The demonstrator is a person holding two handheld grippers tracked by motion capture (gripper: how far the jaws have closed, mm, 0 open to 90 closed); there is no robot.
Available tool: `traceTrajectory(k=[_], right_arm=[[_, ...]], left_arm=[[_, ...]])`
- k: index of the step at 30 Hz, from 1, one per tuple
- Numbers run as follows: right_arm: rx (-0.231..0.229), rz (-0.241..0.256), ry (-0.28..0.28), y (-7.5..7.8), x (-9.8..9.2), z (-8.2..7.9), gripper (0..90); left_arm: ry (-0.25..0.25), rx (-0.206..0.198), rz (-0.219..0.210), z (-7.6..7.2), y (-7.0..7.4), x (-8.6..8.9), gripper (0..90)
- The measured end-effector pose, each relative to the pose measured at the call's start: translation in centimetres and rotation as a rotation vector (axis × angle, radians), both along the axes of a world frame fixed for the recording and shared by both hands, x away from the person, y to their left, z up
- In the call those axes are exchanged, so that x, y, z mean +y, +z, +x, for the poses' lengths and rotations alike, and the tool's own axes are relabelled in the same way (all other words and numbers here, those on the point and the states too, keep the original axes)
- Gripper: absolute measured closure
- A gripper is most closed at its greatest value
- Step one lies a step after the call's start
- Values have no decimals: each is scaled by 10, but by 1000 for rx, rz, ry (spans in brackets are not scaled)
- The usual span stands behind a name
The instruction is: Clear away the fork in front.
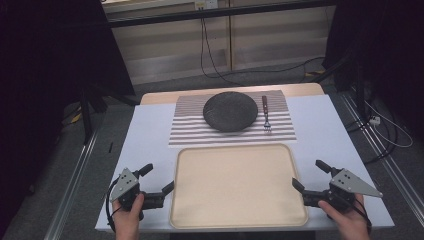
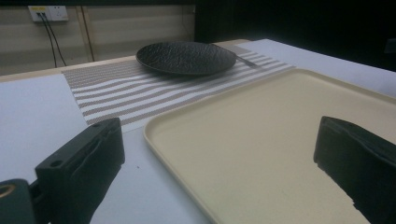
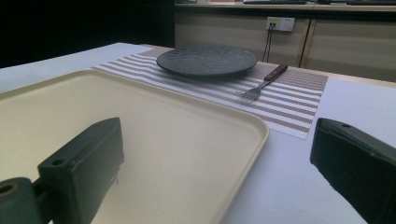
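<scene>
A cream tray (image 1: 280,150) lies bare at the table's front centre. Behind it a striped placemat (image 1: 187,127) carries a dark round plate (image 1: 230,111) and a fork (image 1: 265,112) with a brown handle to the plate's right. My left gripper (image 1: 157,179) rests at the tray's left edge, open, with nothing between its jaws. My right gripper (image 1: 310,175) sits at the tray's right edge, also open and holding nothing. The left gripper view looks over the tray (image 2: 196,116) toward the plate (image 2: 187,57). In the right gripper view the fork (image 3: 261,85) lies beside the plate (image 3: 207,59).
The white table (image 1: 145,140) ends just in front of the hands. Grey floor, cables (image 1: 210,55) and a wood-panelled wall lie beyond the far edge. Metal rails (image 1: 75,180) run along both sides of the table.
</scene>
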State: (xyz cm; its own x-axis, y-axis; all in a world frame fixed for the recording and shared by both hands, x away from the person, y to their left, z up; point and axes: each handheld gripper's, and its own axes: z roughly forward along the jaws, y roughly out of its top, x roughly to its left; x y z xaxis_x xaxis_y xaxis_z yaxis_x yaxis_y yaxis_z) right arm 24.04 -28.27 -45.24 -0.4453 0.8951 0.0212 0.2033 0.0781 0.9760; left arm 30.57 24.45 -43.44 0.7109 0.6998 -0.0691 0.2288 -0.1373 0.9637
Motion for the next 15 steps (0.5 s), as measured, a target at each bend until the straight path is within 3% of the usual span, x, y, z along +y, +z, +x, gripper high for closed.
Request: traceTrajectory(k=[15], right_arm=[[15, -10, -3, 3, -2, 3, 21]], left_arm=[[2, -5, -19, 3, -1, 0, 21]])
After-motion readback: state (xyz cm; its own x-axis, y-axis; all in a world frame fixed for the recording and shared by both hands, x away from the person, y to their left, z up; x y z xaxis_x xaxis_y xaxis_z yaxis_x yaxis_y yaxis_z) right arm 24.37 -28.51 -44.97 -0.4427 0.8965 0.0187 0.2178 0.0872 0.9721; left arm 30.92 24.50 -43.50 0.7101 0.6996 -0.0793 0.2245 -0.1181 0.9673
